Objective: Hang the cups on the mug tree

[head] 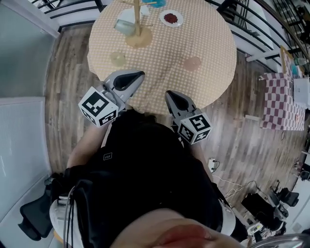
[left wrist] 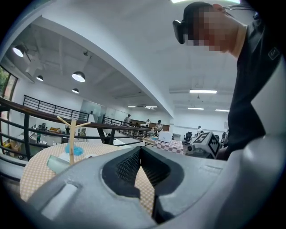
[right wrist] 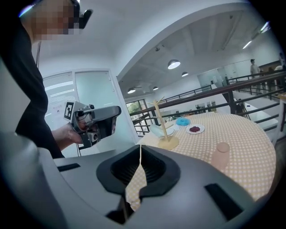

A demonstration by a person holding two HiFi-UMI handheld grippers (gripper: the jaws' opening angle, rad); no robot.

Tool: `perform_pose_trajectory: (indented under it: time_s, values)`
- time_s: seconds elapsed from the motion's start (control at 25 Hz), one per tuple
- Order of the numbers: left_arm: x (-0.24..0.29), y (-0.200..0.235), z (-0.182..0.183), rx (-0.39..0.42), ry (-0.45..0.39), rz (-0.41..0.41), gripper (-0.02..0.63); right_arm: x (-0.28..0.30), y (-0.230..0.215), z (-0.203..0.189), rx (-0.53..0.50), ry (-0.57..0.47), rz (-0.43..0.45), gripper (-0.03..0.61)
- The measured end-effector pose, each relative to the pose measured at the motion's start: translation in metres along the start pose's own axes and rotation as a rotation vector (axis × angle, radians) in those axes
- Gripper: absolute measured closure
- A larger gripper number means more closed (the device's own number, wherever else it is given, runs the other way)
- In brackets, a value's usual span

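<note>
The brown plank floor point(head: 68, 72) goes all round the big round surface point(head: 193, 38), which wears a tan cloth with tiny white checks. Black metal railings point(head: 242, 24) run just past its far side. A pale wall panel point(head: 19, 58) stands at the left. A small table point(head: 278, 104) with a red and white checked cloth stands well apart at the right.

The grey left claw point(head: 139, 74) and the grey right claw point(head: 168, 93) are held side by side at the near edge of the surface. Both point toward the far side. Each one is pinched tight together with nothing in it. A wide stretch of cloth lies between them and the cups.

The light wooden mug tree point(head: 138, 24) stands on the far left part of the surface. It has a thin pole, a flat round foot and slanting pegs near the top. A see-through blue-green cup point(head: 125, 26) is tilted against the left side of the pole. I cannot tell if it hangs on a peg or only leans.

A yellow-green cup point(head: 117, 59) stands upright just in front of the tree's foot, near the left edge. A pink cup point(head: 192, 63) stands upright further right, well apart from the tree. A white plate point(head: 171, 18) with dark red bits sits right of the tree. A small blue thing point(head: 156, 2) lies at the far edge.
</note>
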State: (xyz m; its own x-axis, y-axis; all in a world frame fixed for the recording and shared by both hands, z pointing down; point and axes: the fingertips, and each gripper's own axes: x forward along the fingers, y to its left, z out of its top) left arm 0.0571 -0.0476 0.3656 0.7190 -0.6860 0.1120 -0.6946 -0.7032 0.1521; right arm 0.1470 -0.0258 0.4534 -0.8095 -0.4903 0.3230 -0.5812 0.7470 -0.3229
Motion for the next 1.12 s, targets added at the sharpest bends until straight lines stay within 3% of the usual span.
perform_pose_trajectory:
  time_s: [0.28,0.52,0.76,0.88,1.12]
  values:
    - [0.034,0.043,0.000,-0.013,0.010,-0.099,0.607,0.045,-0.033,0.014,0.005,0.069,-0.059,0.560]
    - [0.068,0.055,-0.007,-0.035,0.042,-0.175,0.607,0.047,-0.071,0.018,0.014,0.091,-0.152,0.560]
    - [0.107,0.056,-0.014,-0.040,0.063,-0.167,0.607,0.032,-0.114,0.015,0.036,0.068,-0.174,0.555]
    - [0.127,0.055,-0.017,-0.050,0.064,-0.153,0.607,0.027,-0.139,0.014,0.023,0.080,-0.176,0.494]
    - [0.165,0.046,-0.040,-0.051,0.109,-0.161,0.607,0.015,-0.194,0.006,-0.064,0.089,-0.204,0.446]
